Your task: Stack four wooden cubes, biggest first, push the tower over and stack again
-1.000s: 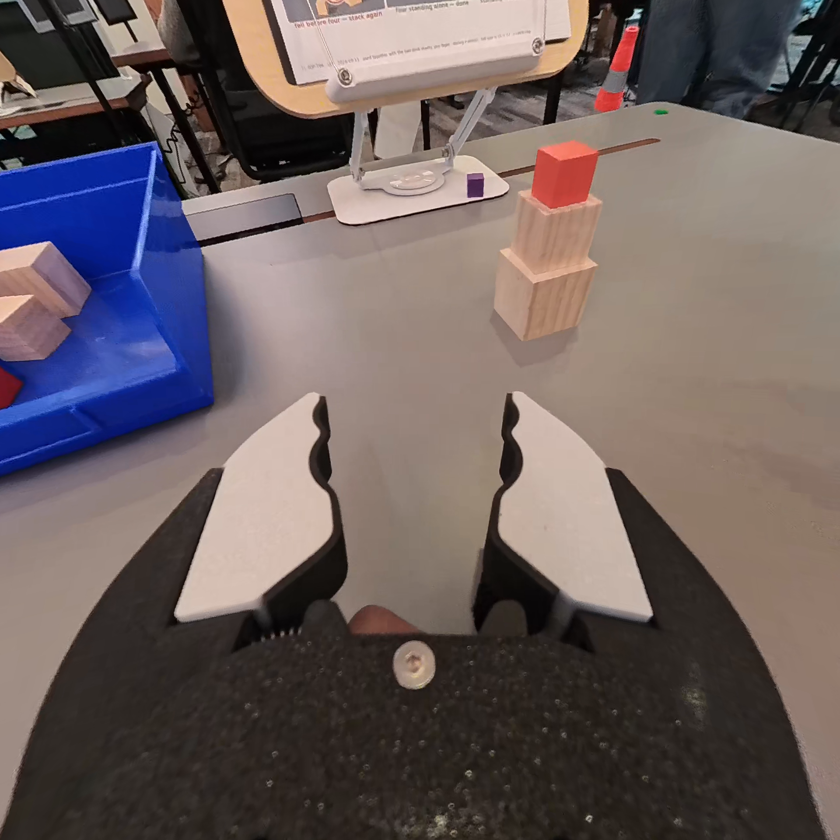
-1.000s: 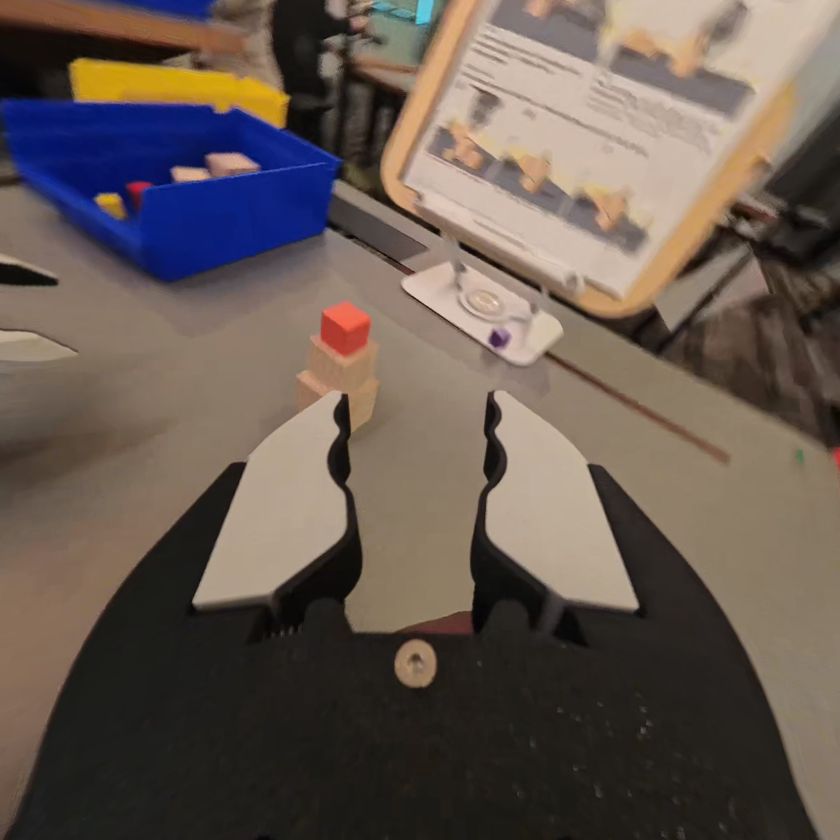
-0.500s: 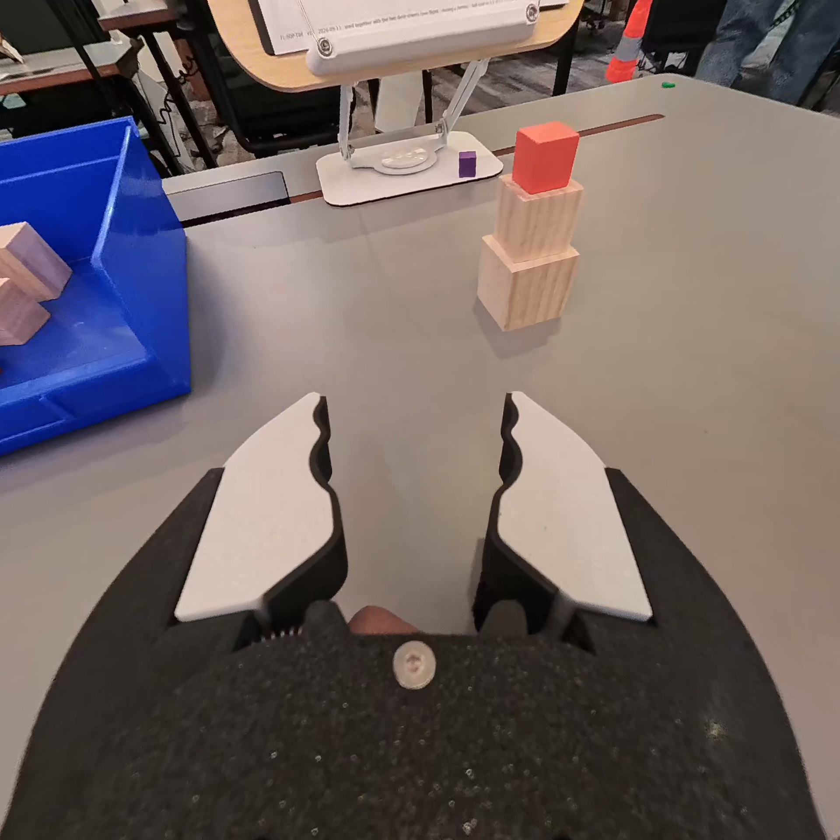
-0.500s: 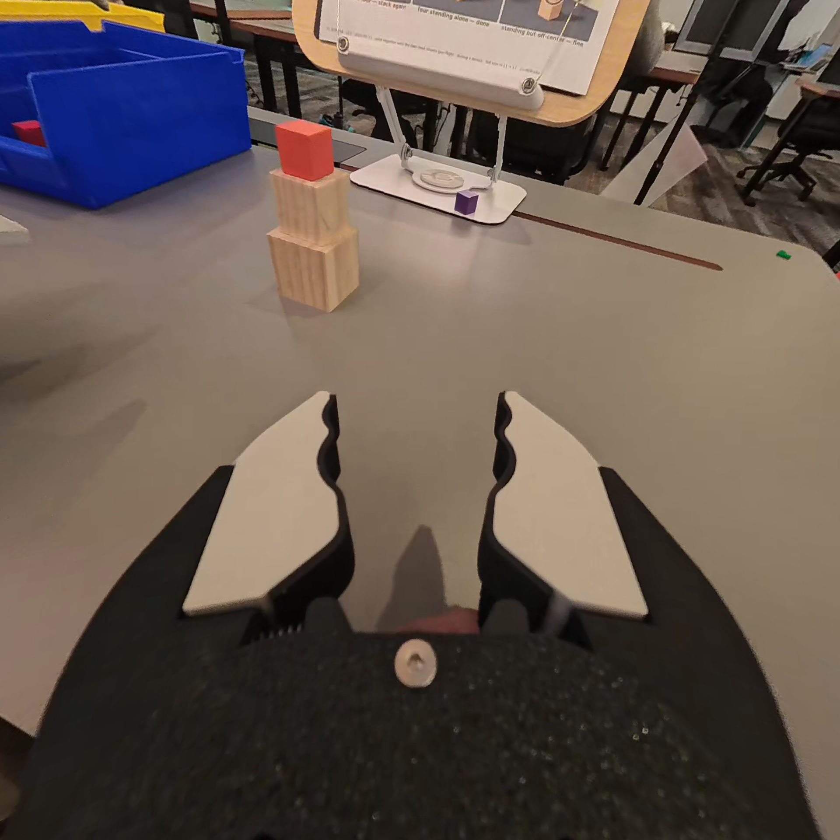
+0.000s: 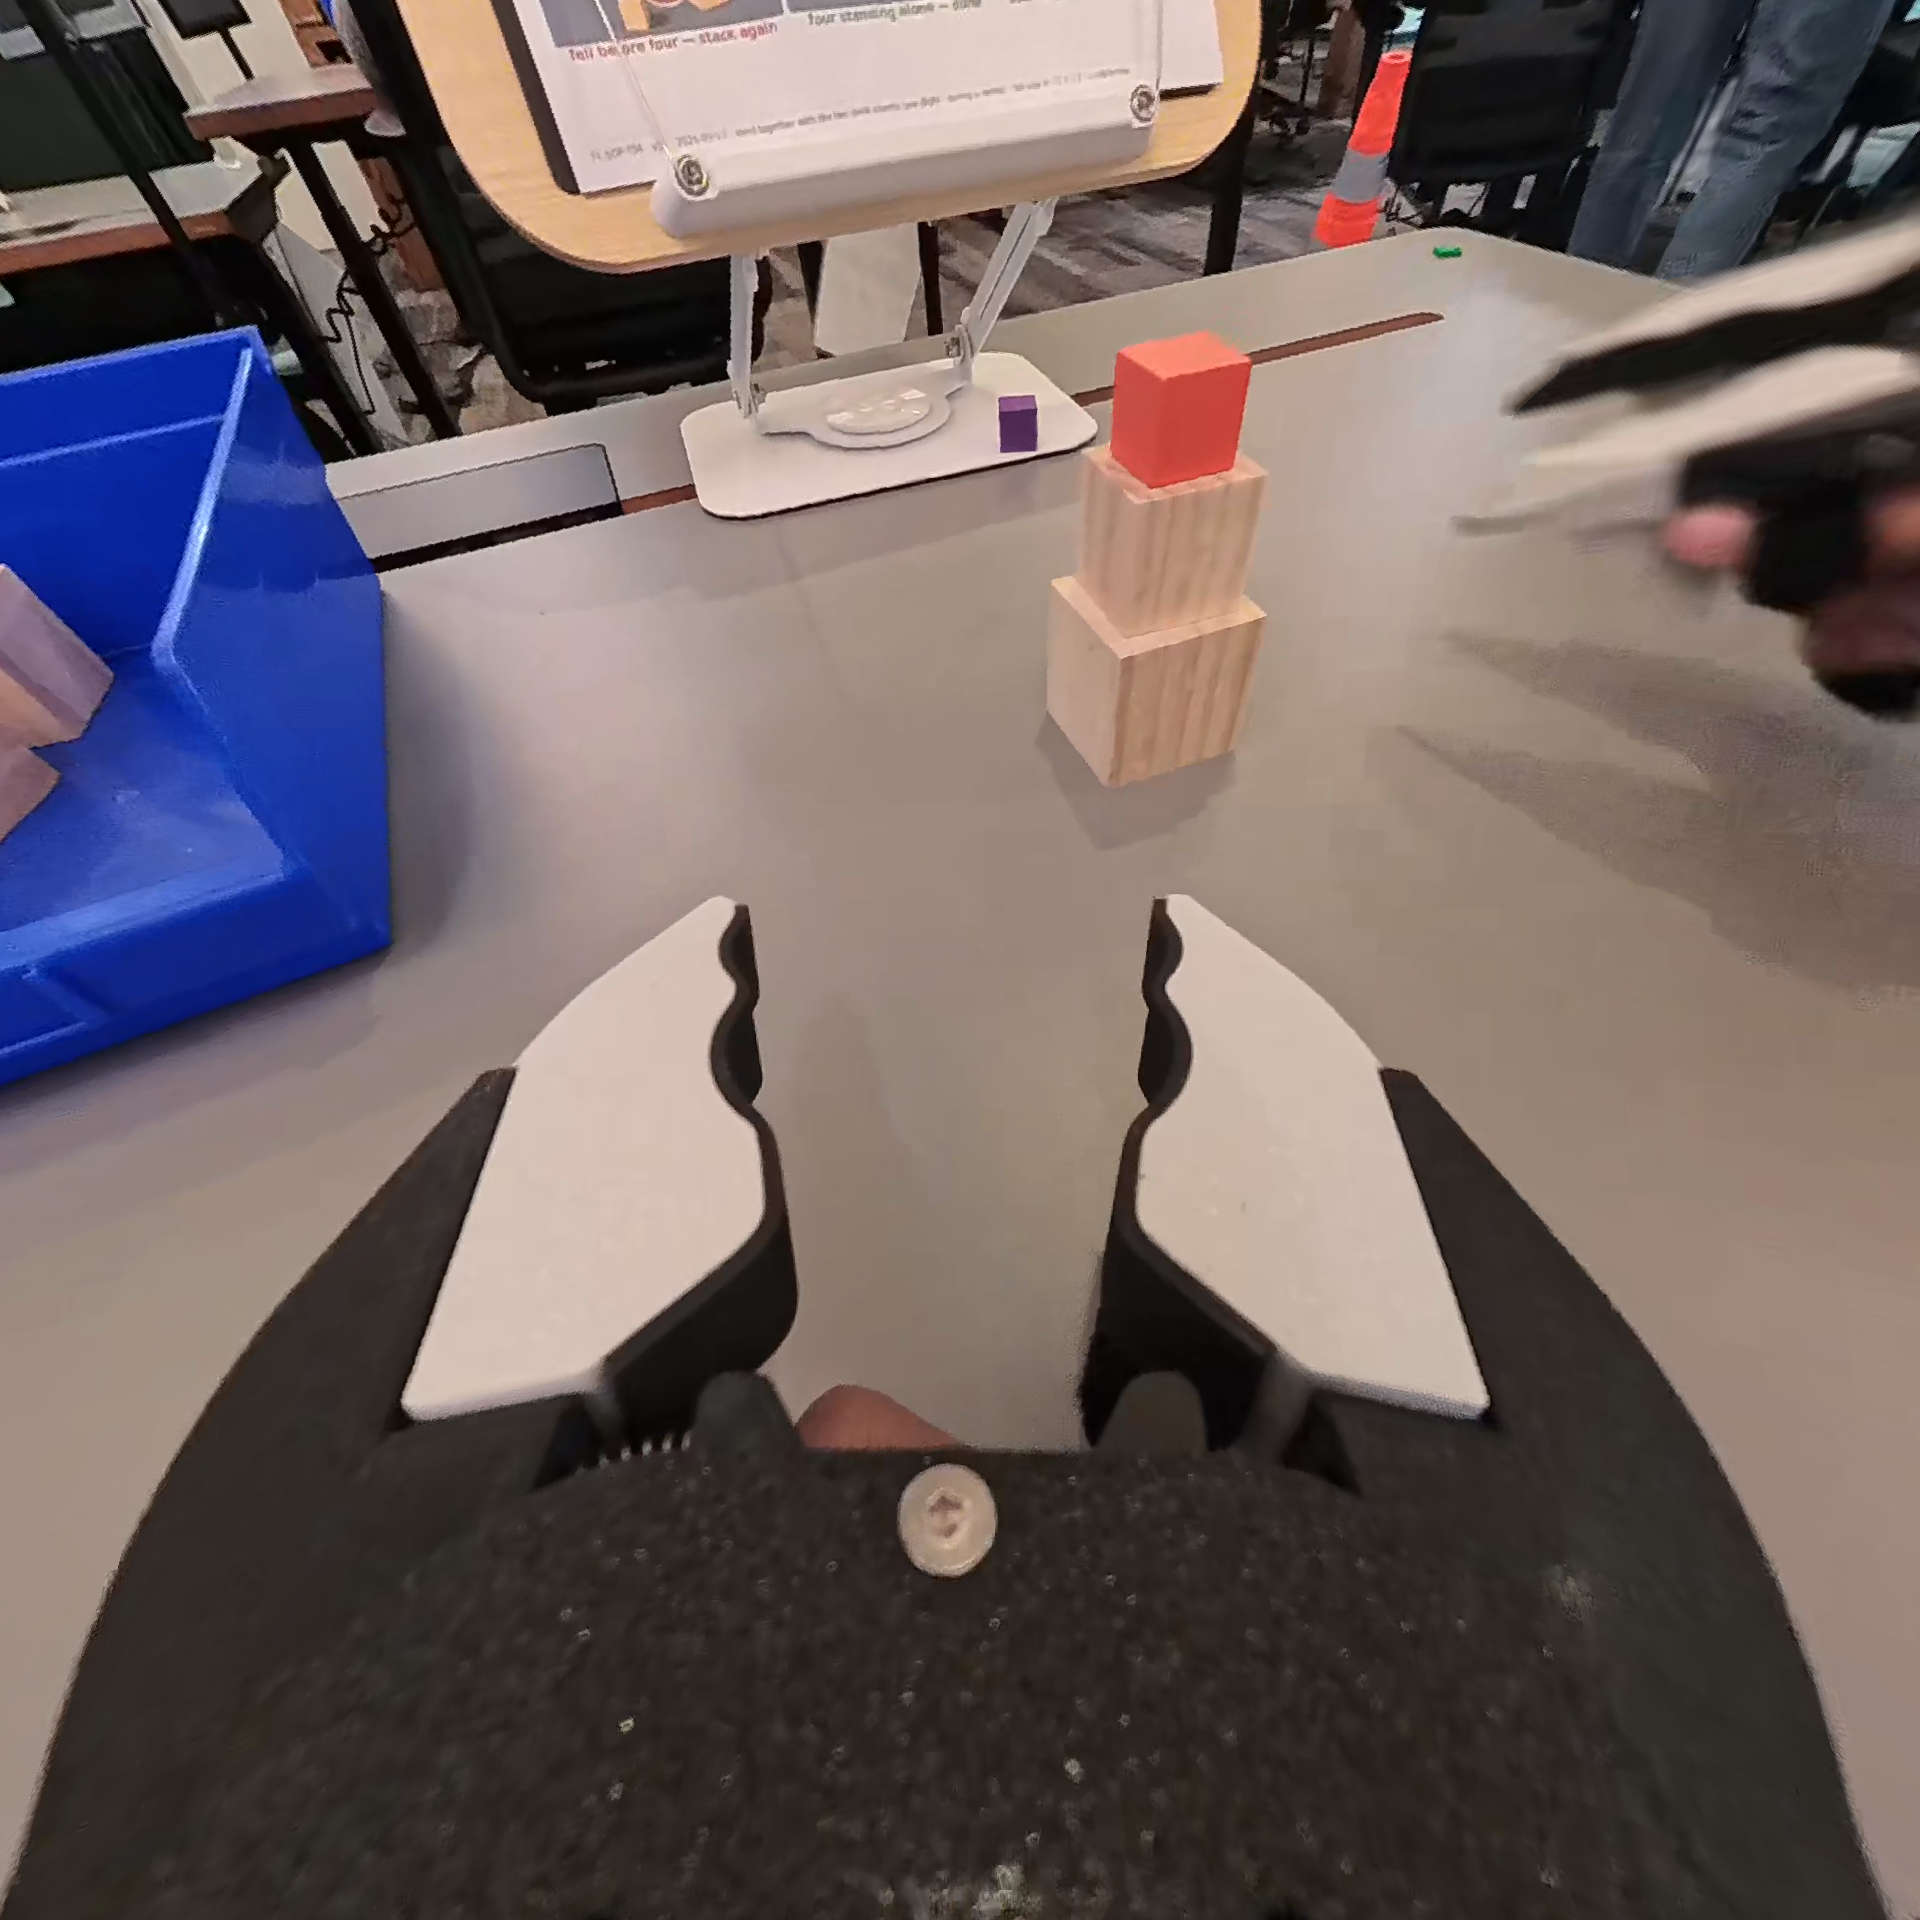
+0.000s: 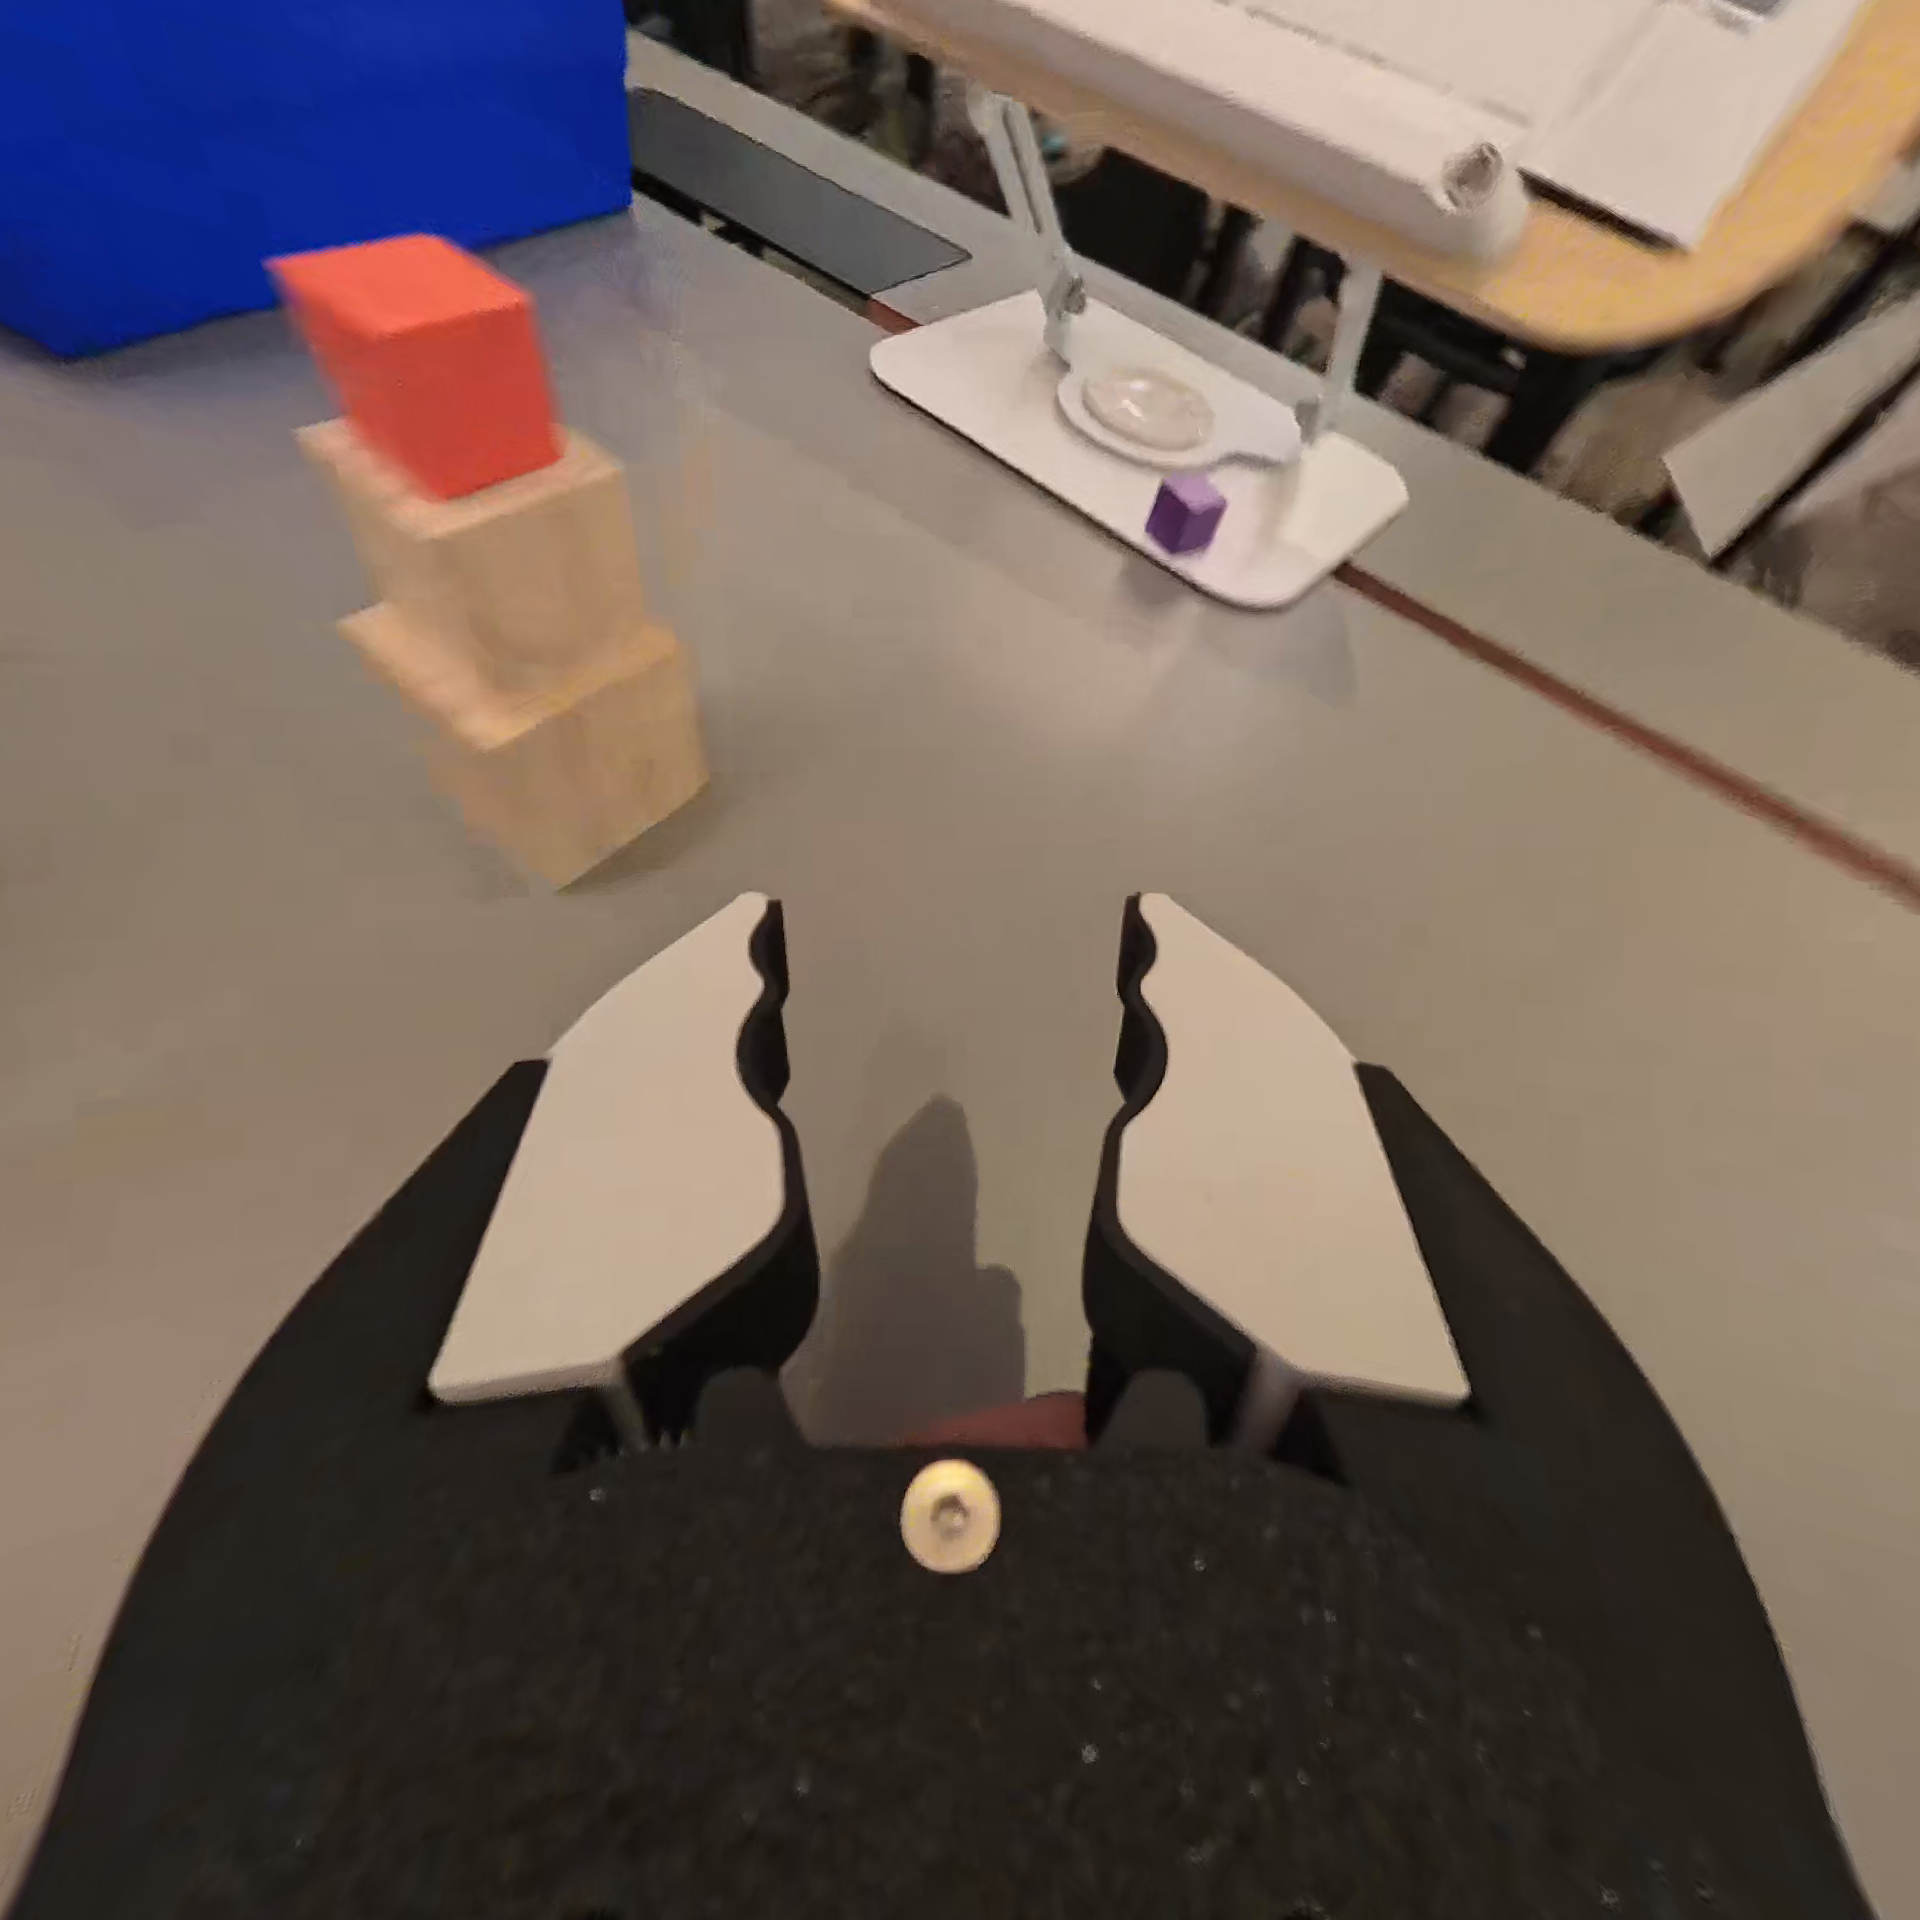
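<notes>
Standing on the smooth grey tabletop [image 5: 644, 727], a three-tier tower is formed by a red painted cube [image 5: 1179, 407] on two pale grained wooden cubes [image 5: 1153, 623]. A tiny purple cube [image 6: 1185, 512] is seen on the white stand base [image 6: 1340, 509]. Both the left gripper [image 5: 945, 925] and right gripper [image 6: 951, 920] are held spread apart and empty.

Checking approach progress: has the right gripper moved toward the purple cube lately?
Yes. The right gripper has advanced toward the purple cube on the white stand base, which now looks nearer.

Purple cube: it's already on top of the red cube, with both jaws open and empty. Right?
Not quite. The purple cube sits on the white stand base, apart from the tower; the red cube tops it, as the right wrist view shows. Both jaws are open and empty.
</notes>
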`<state>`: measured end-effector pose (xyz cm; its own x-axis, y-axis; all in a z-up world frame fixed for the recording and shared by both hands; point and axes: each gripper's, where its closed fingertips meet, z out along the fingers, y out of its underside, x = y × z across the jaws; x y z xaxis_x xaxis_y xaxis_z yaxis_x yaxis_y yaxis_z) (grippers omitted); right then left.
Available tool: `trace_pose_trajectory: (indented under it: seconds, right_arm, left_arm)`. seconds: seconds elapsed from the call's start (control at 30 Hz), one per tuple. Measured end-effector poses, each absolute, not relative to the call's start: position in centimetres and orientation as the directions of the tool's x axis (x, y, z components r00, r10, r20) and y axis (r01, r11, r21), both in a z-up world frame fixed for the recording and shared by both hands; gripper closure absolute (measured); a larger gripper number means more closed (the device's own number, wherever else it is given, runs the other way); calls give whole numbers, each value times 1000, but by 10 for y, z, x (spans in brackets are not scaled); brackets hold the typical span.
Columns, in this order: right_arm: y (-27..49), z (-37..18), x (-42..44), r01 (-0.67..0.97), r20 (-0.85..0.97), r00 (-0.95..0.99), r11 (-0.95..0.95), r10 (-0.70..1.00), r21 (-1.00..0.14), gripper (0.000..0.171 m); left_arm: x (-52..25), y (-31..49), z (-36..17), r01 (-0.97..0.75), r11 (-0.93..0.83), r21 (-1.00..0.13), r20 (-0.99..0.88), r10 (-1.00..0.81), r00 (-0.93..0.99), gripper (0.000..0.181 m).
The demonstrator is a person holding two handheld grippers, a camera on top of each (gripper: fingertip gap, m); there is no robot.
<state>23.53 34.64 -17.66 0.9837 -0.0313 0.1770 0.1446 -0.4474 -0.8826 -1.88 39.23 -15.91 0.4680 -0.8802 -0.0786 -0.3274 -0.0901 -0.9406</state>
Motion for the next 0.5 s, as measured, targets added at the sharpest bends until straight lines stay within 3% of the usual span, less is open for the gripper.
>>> trace_pose_trajectory:
  seconds: [0.17, 0.33, 0.5]
  right_arm:
    - [455, -189, 290, 399, 341, 917, -509, 209, -762, 117]
    - [527, -198, 328, 411, 367, 909, -579, 198, -704, 121]
    - [550, -207, 332, 480, 424, 872, -599, 245, -641, 124]
  left_arm:
    - [-25, 390, -155, -326, -53, -944, -111, -878, 466, 111]
    - [-34, 402, -152, -328, -21, -944, -154, -853, 498, 111]
    - [-40, 414, -153, -315, -36, -948, -136, -851, 507, 112]
